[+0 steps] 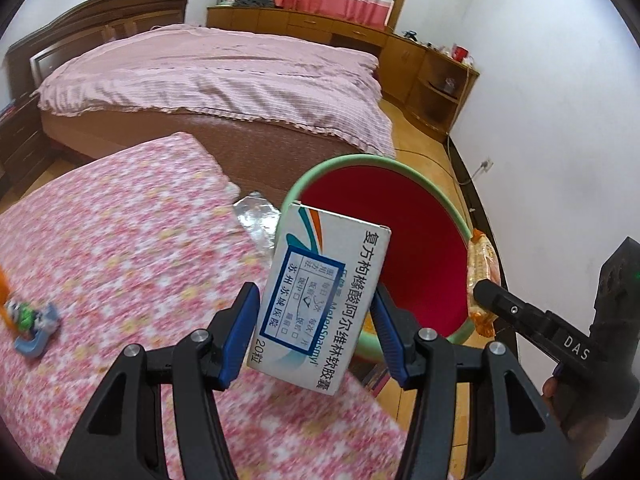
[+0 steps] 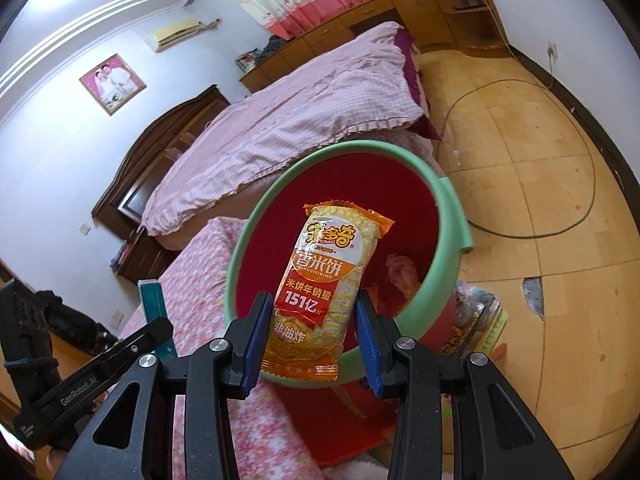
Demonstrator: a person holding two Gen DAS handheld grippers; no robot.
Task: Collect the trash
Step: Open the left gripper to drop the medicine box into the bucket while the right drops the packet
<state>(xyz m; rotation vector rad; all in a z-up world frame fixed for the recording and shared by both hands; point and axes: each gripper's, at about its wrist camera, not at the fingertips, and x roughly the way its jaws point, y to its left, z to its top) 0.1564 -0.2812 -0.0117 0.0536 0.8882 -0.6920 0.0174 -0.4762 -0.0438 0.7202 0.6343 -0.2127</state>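
The red plastic bin with a pale green rim (image 2: 448, 216) stands just off the edge of the pink floral-covered surface (image 1: 120, 248) — both loads hang at its mouth, so dropping is the step in hand. The left gripper (image 1: 314, 320) clamps a white cardboard medicine box (image 1: 320, 300); the right gripper (image 2: 312, 320) pinches an orange rice-cracker packet (image 2: 328, 276). Next — clear the rim, then release; open floor lies beyond.

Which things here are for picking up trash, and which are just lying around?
For the job:
left gripper holding the medicine box
right gripper holding the rice cracker packet
red bin

Just lying around:
bed
toy
wedding photo
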